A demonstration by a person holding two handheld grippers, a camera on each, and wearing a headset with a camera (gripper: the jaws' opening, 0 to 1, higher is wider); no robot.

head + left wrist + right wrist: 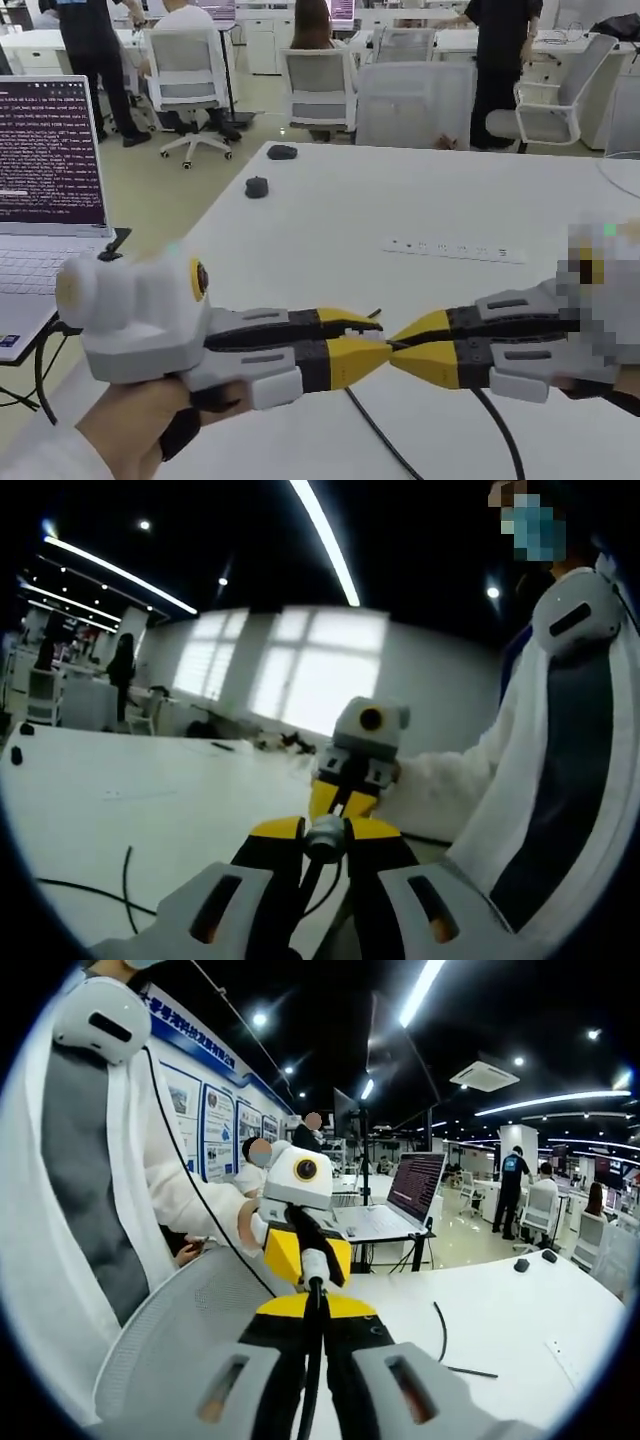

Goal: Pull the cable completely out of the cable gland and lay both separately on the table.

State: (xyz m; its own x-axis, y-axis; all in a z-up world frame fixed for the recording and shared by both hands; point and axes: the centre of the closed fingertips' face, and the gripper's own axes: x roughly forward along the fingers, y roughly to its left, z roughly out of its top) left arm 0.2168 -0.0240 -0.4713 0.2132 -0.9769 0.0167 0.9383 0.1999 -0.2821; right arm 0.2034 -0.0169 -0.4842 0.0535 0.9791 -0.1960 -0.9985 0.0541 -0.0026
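Note:
Over the white table my two grippers meet tip to tip. The left gripper is shut on a small grey cable gland, which in the right gripper view is the pale gland between the opposite yellow jaws. Facing it, the right gripper is shut on the black cable that runs straight into the gland. Below the grippers the cable hangs down and trails over the table towards me, with a second strand beside it.
An open laptop stands at the left edge. A white power strip lies mid-table on the right, and two dark mice sit farther back. Office chairs and standing people are beyond the table.

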